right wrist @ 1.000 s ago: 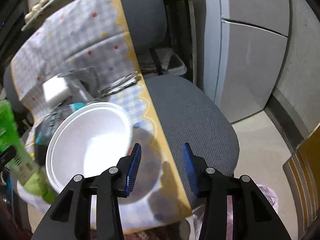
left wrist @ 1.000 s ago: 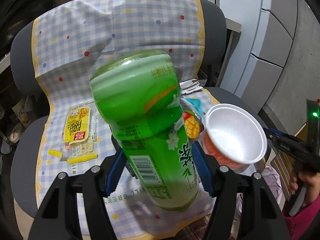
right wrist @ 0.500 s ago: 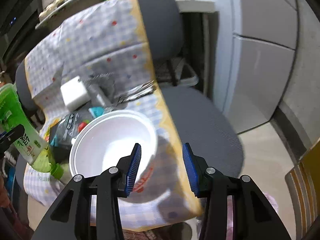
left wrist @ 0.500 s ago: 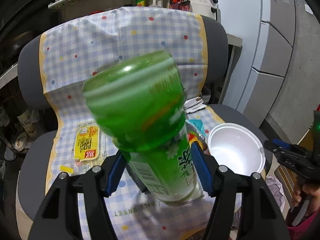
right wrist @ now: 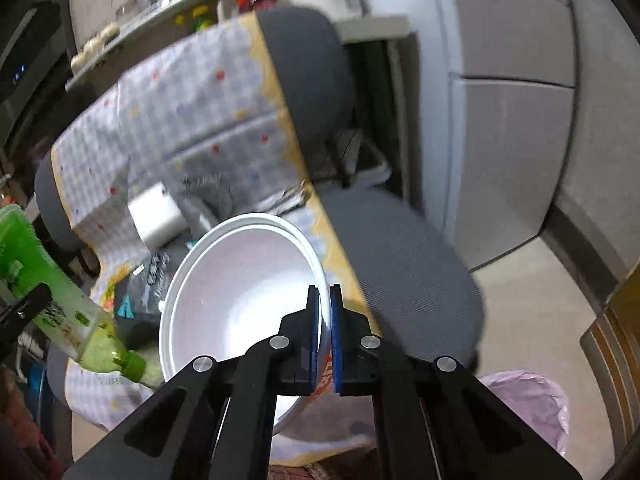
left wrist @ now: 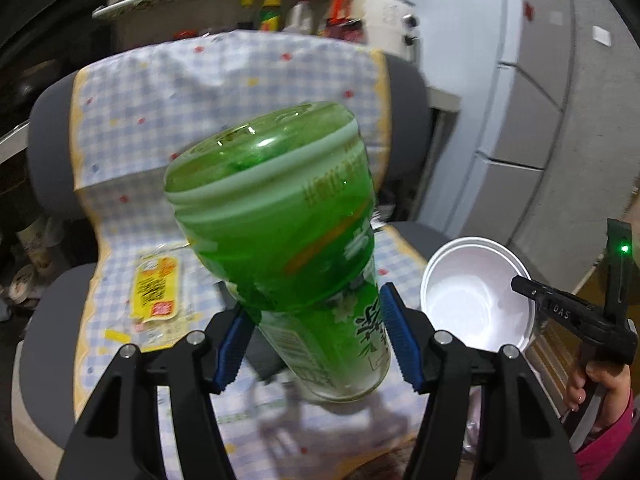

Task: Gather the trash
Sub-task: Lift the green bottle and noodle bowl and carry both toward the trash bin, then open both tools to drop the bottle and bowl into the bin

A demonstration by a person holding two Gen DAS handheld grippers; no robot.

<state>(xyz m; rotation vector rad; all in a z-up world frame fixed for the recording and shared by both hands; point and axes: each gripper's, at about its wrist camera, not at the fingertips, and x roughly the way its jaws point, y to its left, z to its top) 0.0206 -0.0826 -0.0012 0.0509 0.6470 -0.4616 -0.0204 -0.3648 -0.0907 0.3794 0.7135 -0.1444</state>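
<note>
A green plastic bottle hangs above the chair seat, base toward the left wrist camera and cap pointing down. My left gripper is shut on its labelled body. The same bottle shows at the left edge of the right wrist view. A white foam bowl with an orange-printed outside is tilted above the seat's front. My right gripper is shut on its near rim, one pad inside and one outside. In the left wrist view the bowl sits at the right, held by the right gripper in a person's hand.
A grey chair is draped with a checked cloth. On it lie a yellow wrapper, dark packets and a white block. A pink bag lies on the floor. Grey cabinets stand to the right.
My right gripper's jaws went from apart beside the bowl's rim to shut on it. Both grippers rose, lifting the bottle and bowl higher over the seat.
</note>
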